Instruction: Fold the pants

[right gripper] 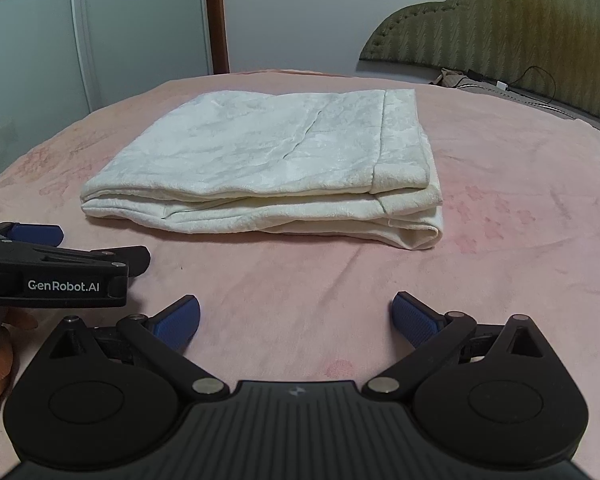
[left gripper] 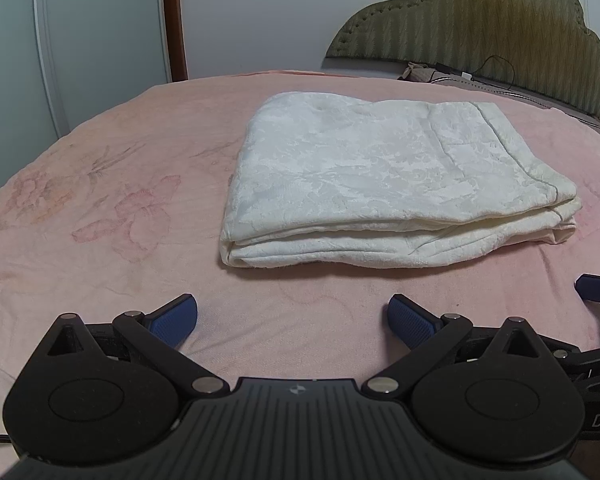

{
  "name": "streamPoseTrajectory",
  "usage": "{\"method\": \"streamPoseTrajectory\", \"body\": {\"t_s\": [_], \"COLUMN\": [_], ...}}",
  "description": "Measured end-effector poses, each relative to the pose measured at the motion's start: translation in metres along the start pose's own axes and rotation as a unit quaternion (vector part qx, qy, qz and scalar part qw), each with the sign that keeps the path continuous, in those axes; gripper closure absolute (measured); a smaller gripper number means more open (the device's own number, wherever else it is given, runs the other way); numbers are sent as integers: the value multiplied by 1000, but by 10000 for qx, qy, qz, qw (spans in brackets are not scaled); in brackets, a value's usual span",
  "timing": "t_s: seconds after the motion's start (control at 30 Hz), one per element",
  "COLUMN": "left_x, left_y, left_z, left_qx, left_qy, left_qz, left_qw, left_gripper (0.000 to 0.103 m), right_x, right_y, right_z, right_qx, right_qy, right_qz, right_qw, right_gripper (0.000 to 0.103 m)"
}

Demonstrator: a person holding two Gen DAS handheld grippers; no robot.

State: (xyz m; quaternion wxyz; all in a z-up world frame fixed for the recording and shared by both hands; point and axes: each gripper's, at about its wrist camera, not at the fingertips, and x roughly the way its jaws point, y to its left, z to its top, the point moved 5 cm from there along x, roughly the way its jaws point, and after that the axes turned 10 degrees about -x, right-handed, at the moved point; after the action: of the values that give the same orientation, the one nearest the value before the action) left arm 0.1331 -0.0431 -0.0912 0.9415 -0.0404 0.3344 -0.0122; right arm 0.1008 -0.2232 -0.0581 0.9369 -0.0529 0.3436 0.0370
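Pants (left gripper: 384, 184) folded on bed (left gripper: 100, 200) | left gripper (left gripper: 292, 320), right gripper (right gripper: 296, 320) jaws wide, empty

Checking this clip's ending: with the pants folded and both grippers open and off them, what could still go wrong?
The pants lie in loose layers whose near edges do not line up; a nudge might slide the top layer. The left gripper and right gripper sit close together, so they could bump on withdrawal. A cable by the headboard could snag.
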Motion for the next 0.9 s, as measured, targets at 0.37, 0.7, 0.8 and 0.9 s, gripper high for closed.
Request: {"method": "streamPoseTrajectory", "body": {"t_s": [0.37, 0.7, 0.8, 0.9], "left_x": [0, 1, 1, 1], "left_y": [0, 0, 0, 0], "left_z": [0, 0, 0, 0], "left_qx": [-10, -12, -13, -11], "left_qy": [1, 0, 1, 0], "left_qz": [-4, -5, -6, -4], "left_qw": [10000, 10000, 10000, 10000], "left_gripper": [0, 0, 0, 0], "right_x": [0, 0, 0, -1], "right_y": [0, -1, 0, -1], "right_z": [0, 0, 0, 0], "right_qx": [26, 26, 28, 30], "right_qy": [-16, -16, -18, -19], "right_qz": [14, 15, 17, 18], "right_qw": [10000, 10000, 10000, 10000], "right_gripper": [0, 0, 0, 0]}}
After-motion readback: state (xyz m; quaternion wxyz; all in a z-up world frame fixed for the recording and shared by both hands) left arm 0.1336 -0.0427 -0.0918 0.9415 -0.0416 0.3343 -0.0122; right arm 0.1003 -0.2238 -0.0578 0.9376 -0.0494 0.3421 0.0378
